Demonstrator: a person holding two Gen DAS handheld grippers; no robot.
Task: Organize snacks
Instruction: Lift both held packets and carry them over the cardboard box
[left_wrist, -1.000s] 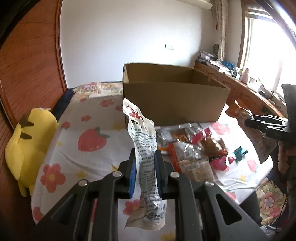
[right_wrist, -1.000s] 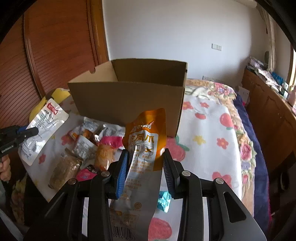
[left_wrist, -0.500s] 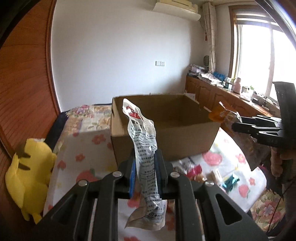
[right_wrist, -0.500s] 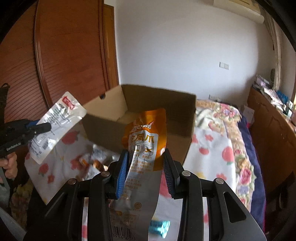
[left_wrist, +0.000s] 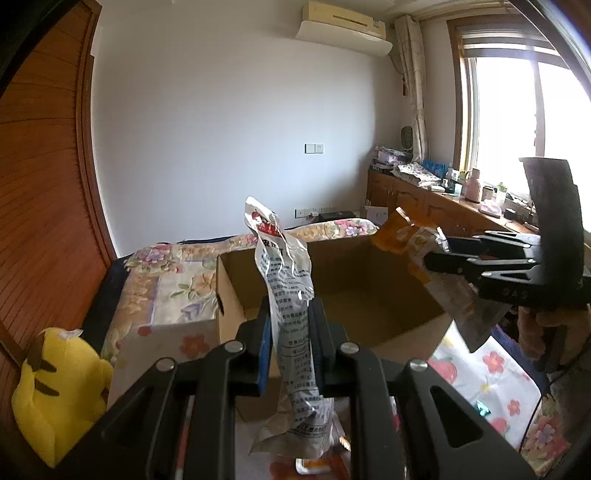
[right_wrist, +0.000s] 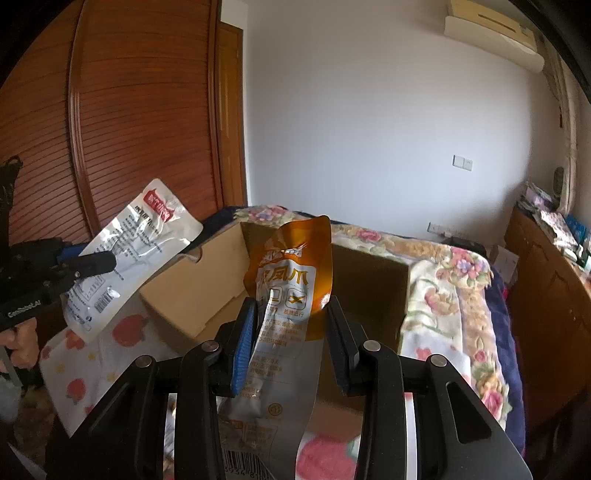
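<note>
My left gripper (left_wrist: 290, 325) is shut on a silver-white snack pouch (left_wrist: 284, 266) with a red label, which stands upright in the air in front of the open cardboard box (left_wrist: 229, 291). My right gripper (right_wrist: 290, 317) is shut on an orange and silver pouch (right_wrist: 291, 273), also held up just before the box (right_wrist: 207, 291). Each wrist view shows the other tool: the right gripper (left_wrist: 428, 262) with its orange pouch (left_wrist: 402, 232) over the box's right rim, the left gripper (right_wrist: 107, 260) with its white pouch (right_wrist: 140, 236) at the box's left corner. The box looks bare inside.
The box sits on a bed with a floral cover (right_wrist: 450, 295) and a strawberry-print sheet (right_wrist: 92, 354). A yellow plush toy (left_wrist: 55, 384) lies at the left, by the wooden wardrobe doors (right_wrist: 129, 129). A cluttered wooden cabinet (left_wrist: 424, 199) runs under the window. A loose snack (left_wrist: 314, 461) shows below.
Both grippers have risen and come closer to the box, each still holding its pouch. The box's inside now shows, and the snack pile has dropped out of view.
</note>
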